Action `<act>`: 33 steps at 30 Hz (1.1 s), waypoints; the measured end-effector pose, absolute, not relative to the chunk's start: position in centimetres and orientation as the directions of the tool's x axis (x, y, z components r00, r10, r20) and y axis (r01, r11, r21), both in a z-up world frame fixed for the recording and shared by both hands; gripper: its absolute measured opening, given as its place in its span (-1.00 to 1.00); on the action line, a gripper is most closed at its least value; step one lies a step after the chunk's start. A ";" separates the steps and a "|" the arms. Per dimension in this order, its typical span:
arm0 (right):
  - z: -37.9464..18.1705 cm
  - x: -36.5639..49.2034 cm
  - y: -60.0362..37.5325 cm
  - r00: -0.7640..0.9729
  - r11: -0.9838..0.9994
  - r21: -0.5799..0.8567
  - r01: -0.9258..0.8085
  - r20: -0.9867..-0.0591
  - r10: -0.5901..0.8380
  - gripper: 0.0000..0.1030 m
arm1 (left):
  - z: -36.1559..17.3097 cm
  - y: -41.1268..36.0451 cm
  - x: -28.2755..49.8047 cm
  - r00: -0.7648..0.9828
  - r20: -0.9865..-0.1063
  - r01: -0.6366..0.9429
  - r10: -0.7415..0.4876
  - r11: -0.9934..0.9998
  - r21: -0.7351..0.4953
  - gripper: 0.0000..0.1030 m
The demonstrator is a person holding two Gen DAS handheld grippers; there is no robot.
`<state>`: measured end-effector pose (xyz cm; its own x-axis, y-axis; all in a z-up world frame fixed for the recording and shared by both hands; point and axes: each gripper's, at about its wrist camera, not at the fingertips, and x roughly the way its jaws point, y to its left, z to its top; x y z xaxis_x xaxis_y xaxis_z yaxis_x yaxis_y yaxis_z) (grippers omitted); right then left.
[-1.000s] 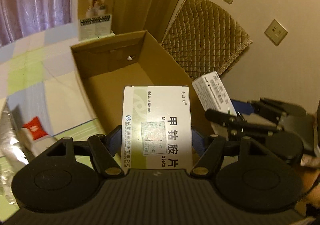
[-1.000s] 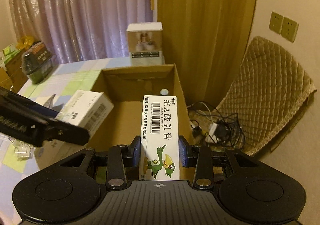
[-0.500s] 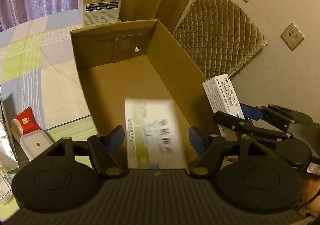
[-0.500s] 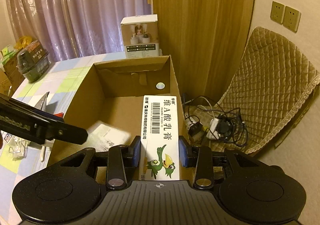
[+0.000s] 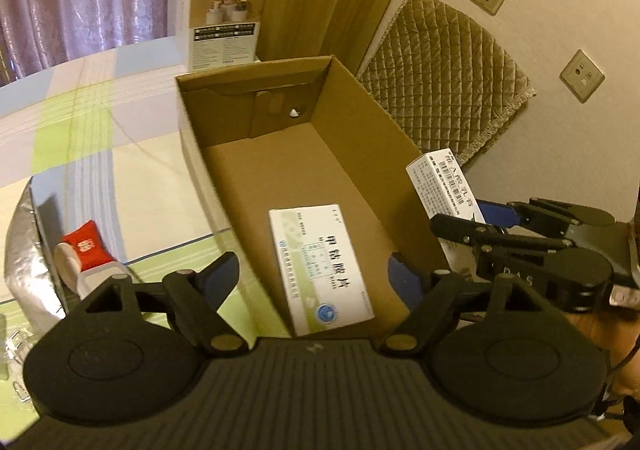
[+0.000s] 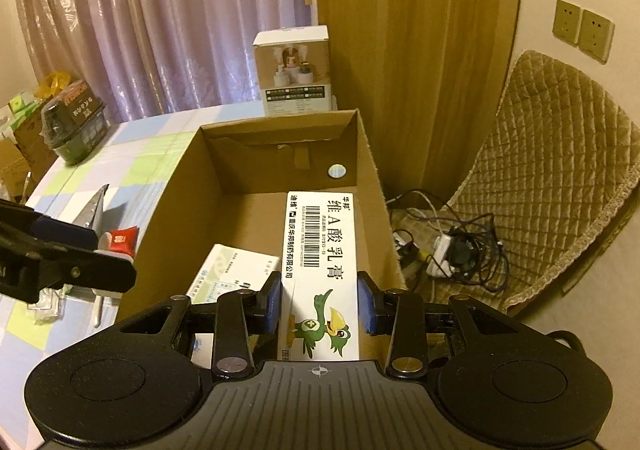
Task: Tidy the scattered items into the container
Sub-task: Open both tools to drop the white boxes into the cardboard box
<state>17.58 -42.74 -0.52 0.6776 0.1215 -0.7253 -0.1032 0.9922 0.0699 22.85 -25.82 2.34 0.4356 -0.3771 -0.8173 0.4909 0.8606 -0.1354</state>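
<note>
So the left gripper (image 5: 312, 274) has just spread its jaws and dropped the tablet box (image 5: 320, 270) into the cardboard box (image 5: 372, 130) at 6 o'clock, while the right gripper (image 6: 319, 306) stays clamped on the ointment carton (image 6: 320, 270), likely next in.

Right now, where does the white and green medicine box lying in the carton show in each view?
Left wrist: medicine box lies low centre, on the carton floor between the open left tool's pads.
Right wrist: its corner shows lower left of centre, beside the held ointment box.
Shared landmark: the carton's round hole.
</note>
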 end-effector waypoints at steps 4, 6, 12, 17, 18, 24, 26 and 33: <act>-0.8 18.1 -42.3 0.685 0.992 0.075 -0.099 -0.718 0.123 0.66 | 2.2 -25.0 23.0 0.435 -0.822 0.485 -0.367 0.865 -0.129 0.52; -0.6 17.9 -42.2 0.702 0.991 0.086 -0.106 -0.699 0.136 0.68 | 2.1 -24.5 23.0 0.433 -0.824 0.482 -0.366 0.866 -0.132 0.52; -0.2 17.6 -42.3 0.709 0.992 0.090 -0.091 -0.694 0.128 0.68 | 1.8 -22.8 22.7 0.436 -0.825 0.474 -0.358 0.871 -0.127 0.53; 0.4 16.8 -41.5 0.713 0.991 0.078 -0.108 -0.689 0.132 0.68 | 1.6 -20.8 22.0 0.444 -0.830 0.454 -0.338 0.883 -0.118 0.58; 0.6 16.6 -41.3 0.713 0.990 0.081 -0.114 -0.687 0.138 0.68 | 1.6 -20.4 21.9 0.445 -0.831 0.450 -0.334 0.886 -0.116 0.58; 1.9 14.7 -39.3 0.730 0.984 0.088 -0.153 -0.662 0.173 0.68 | 1.5 -17.5 19.4 0.472 -0.828 0.442 -0.304 0.894 -0.076 0.67; 2.3 13.9 -38.1 0.733 0.981 0.085 -0.176 -0.654 0.188 0.68 | 1.3 -16.5 18.1 0.484 -0.827 0.446 -0.287 0.894 -0.050 0.71; 3.1 11.4 -33.0 0.711 0.953 0.072 -0.294 -0.650 0.268 0.68 | 0.5 -10.9 13.7 0.500 -0.836 0.382 -0.228 0.924 -0.023 0.89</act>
